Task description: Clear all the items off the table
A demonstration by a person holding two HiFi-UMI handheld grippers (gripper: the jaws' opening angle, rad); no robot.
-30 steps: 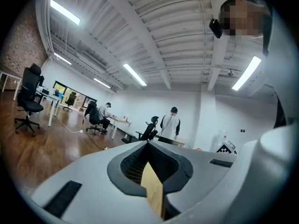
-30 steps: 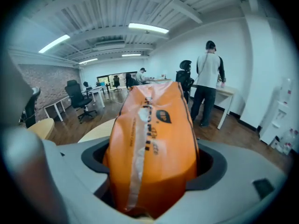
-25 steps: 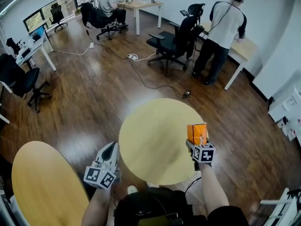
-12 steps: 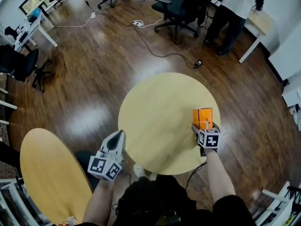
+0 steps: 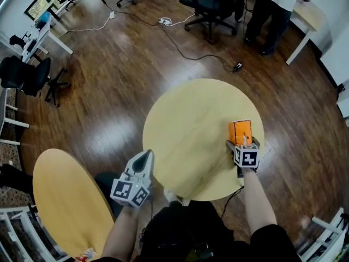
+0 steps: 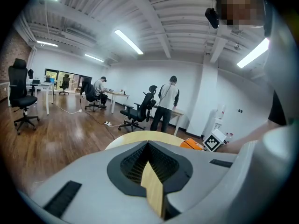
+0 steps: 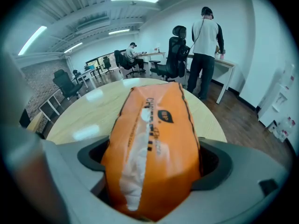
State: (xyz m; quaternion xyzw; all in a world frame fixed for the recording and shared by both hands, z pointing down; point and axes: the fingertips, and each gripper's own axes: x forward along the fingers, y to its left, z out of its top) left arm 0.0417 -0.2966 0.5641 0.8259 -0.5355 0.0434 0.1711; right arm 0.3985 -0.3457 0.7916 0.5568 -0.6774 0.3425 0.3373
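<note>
An orange tissue pack (image 5: 240, 131) rests on the right side of the round wooden table (image 5: 185, 119), lying lengthways between the jaws of my right gripper (image 5: 240, 144). In the right gripper view the pack (image 7: 154, 125) fills the gap and touches both fingers (image 7: 218, 160). Those jaws have just been opening, with the pack still between them. My left gripper (image 5: 145, 157) is shut and empty, held just off the table's near left edge. From the left gripper view its closed tips (image 6: 148, 146) point across the table (image 6: 135, 136) toward the pack (image 6: 192, 144).
A second round table (image 5: 65, 201) stands at the lower left. Office chairs (image 5: 215, 1), floor cables (image 5: 180, 34) and a standing person (image 5: 272, 10) at a desk are at the back. White desks (image 5: 38, 31) line the left wall.
Both grippers have come down. The orange pack has sunk with the right gripper onto the table's right side. The left gripper has edged closer to the table rim.
</note>
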